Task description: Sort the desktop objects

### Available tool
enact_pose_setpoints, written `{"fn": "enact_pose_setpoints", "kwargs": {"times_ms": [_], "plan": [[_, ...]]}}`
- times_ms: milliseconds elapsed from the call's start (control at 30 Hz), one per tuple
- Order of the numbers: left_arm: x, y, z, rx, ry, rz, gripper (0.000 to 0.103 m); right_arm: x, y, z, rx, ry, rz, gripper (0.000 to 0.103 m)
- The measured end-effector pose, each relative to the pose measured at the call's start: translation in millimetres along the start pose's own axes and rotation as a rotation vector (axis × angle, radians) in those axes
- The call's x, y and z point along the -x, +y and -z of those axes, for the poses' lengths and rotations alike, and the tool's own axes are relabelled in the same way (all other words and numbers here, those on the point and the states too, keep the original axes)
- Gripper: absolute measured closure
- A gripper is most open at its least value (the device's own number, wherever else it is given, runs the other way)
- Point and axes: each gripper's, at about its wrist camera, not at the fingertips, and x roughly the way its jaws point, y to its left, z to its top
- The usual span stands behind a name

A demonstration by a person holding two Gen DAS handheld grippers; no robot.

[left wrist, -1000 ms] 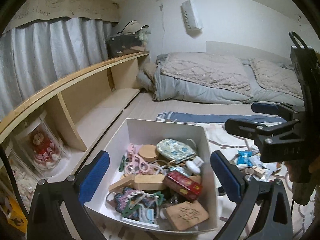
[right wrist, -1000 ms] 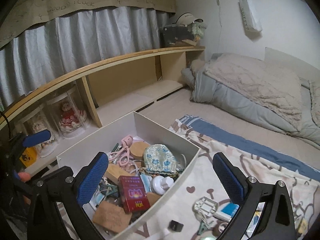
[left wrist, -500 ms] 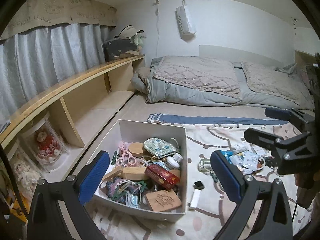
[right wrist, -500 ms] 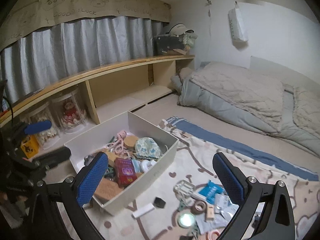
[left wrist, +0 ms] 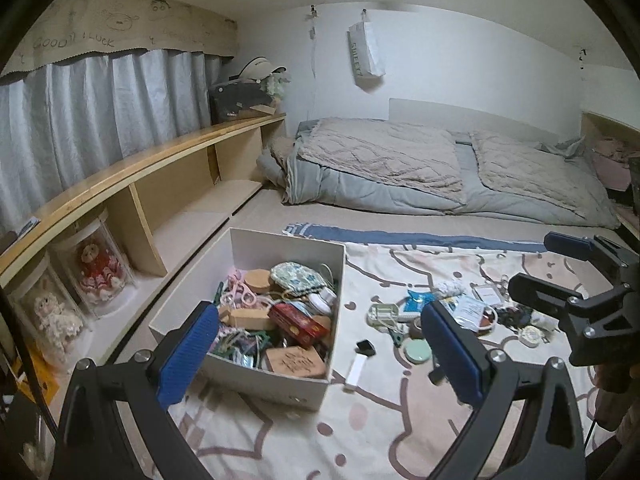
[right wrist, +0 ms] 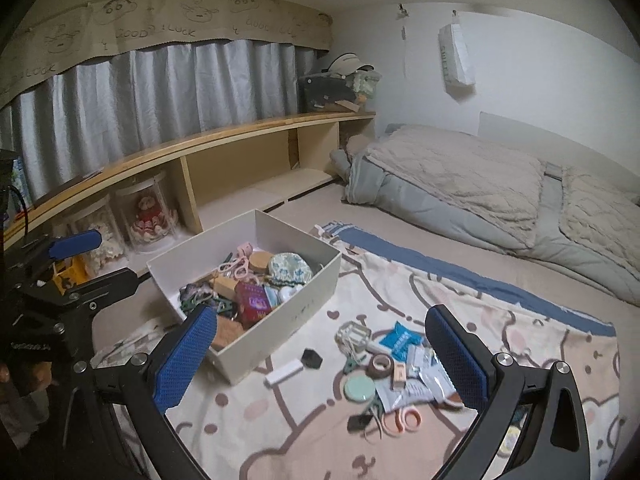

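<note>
Over the blanket point(right wrist: 520, 320), both grippers open wide, holding nothing.
We judge the mint compact point(right wrist: 359, 388) light, rigid, slick; pinch its rim, box point(right wrist: 304, 304) left.

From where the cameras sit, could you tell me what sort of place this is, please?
Most likely a bedroom: folded quilts lie on a floor-level mattress, a low wooden shelf runs under grey curtains, and a cartoon-print blanket carries the clutter.

both wrist views raised, facing bed, sharing white box point(left wrist: 280, 380) point(right wrist: 296, 312)
</note>
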Motion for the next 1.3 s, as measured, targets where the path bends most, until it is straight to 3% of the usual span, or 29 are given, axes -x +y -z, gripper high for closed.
{"fn": "enact_pose_setpoints", "kwargs": {"times_ms": [567,1300], "plan": [[27.2,-26.3,39.1,-0.027,0.014,0.031,0.001,47.5,-3.8,42.2,0.007,0.001,0.047,0.0],[28.5,-24.8,58.1,-0.021,0.031,0.051,0.001,47.6,4.3,63.5,0.009,0.039,0.039,0.0]]}}
